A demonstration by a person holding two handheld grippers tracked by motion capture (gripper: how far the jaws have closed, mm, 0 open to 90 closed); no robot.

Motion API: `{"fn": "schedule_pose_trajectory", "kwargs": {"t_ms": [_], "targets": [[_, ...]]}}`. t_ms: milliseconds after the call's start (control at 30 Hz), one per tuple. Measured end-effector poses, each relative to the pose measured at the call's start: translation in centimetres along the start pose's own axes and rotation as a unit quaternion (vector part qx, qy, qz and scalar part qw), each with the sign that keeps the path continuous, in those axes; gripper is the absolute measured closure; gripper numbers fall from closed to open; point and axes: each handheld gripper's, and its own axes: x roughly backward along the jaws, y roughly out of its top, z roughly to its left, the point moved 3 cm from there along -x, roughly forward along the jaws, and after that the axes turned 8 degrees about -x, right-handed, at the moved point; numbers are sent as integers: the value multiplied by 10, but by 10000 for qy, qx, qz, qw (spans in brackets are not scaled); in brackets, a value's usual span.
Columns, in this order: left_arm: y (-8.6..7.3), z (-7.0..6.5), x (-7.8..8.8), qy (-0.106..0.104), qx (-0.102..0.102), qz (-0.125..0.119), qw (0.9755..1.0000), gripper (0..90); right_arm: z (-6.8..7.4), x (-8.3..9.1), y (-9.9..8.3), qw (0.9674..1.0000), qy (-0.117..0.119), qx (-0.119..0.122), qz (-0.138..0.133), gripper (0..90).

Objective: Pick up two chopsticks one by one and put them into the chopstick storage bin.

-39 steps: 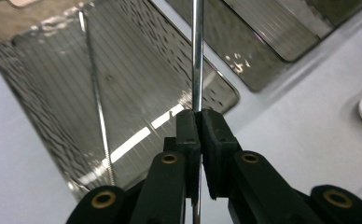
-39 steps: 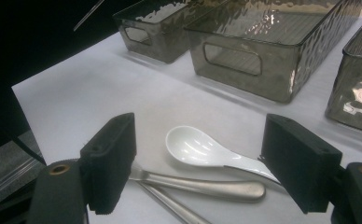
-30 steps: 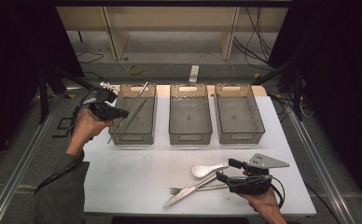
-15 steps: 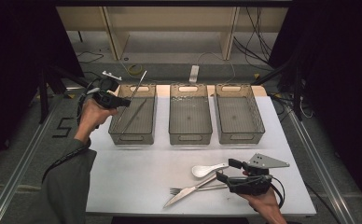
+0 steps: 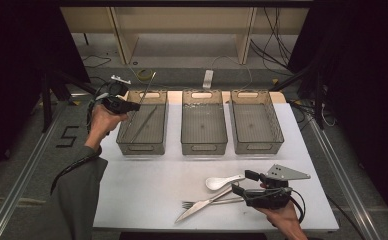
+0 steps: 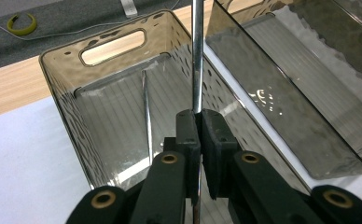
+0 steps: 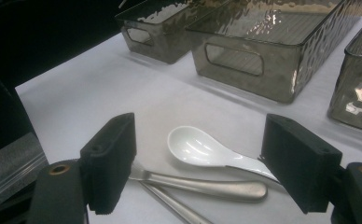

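High view shows a white table point(image 5: 147, 200) with three smoky translucent bins set in a row along its far edge. The left bin point(image 5: 143, 125) already holds one thin metal chopstick point(image 5: 143, 124) lying along its floor; the middle bin point(image 5: 203, 122) and the right bin point(image 5: 256, 122) look bare. So the sorting seems barely begun: one piece is stowed, a second is on its way in, and three pieces wait near the table's near right corner.

The left gripper point(image 5: 132, 106), at the far left corner, has its jaws clamped on a second chopstick point(image 6: 197, 56), a slim, shiny steel rod that stands up over the left bin's rim. The right gripper point(image 7: 198, 168) hovers with its jaws wide apart and nothing between its pads, just above the waiting cutlery: a glossy white ceramic spoon point(image 7: 202, 149), a dull steel knife point(image 5: 202, 205) and a fork point(image 5: 207, 202), which overlap.
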Motion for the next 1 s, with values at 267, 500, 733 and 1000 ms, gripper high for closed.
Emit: {"fn": "schedule_pose_trajectory", "kwargs": {"t_ms": [267,500,733,1000], "targets": [[-11,1,-12,32,92,20,10000,853,0,0,0,10000,-8,-5,6,274],[-18,0,-22,73,55,121,9999,852,0,0,0,10000,-5,-14,3,274],[-24,-2,-28,91,28,210,9997,852,0,0,0,10000,-3,-3,-3,273],[-27,-4,-34,76,57,266,9996,851,0,0,0,10000,-2,2,-1,274]]}}
